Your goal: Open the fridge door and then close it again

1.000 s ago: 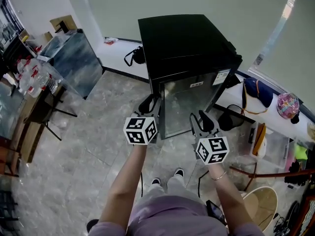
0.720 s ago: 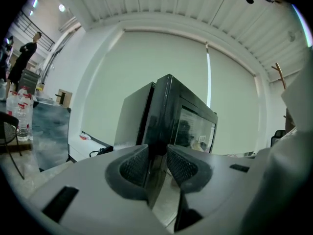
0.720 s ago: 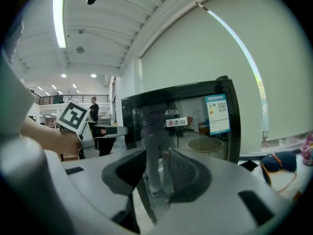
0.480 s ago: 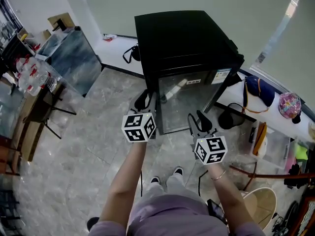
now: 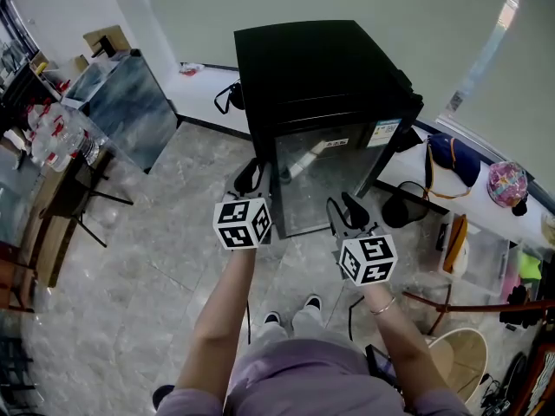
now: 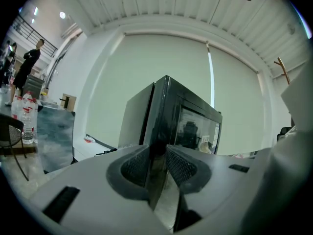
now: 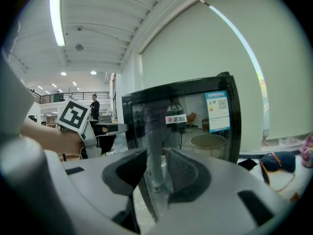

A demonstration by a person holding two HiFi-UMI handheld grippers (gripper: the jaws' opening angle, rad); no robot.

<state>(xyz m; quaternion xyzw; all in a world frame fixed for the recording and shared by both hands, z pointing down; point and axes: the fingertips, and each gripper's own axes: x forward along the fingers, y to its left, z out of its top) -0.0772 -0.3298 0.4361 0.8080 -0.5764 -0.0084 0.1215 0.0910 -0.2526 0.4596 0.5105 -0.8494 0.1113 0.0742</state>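
Observation:
A small black fridge point(image 5: 325, 68) stands on the floor before me, its glass door point(image 5: 325, 180) looking closed. My left gripper point(image 5: 253, 173) sits at the fridge's front left corner. In the left gripper view that dark corner edge point(image 6: 157, 126) runs down into the narrow gap of the gripper point(image 6: 156, 165). Its jaws have just been closing, and I cannot tell whether the pads touch the edge. My right gripper point(image 5: 345, 208) hovers in front of the door's lower right. It is open point(image 7: 155, 173), with only the glass door point(image 7: 195, 126) seen through the gap.
A table with water bottles point(image 5: 61, 137) and a blue-grey cabinet point(image 5: 121, 102) stand at the left. A black bag point(image 5: 236, 98) lies behind the fridge's left side. Bags point(image 5: 451, 163) and a pink item point(image 5: 507, 185) line the ledge at the right. A person point(image 6: 27, 65) stands far off.
Both grippers have kept nearly their places before the fridge, and the view has shifted slightly. A pale reflection now shows in the door glass.

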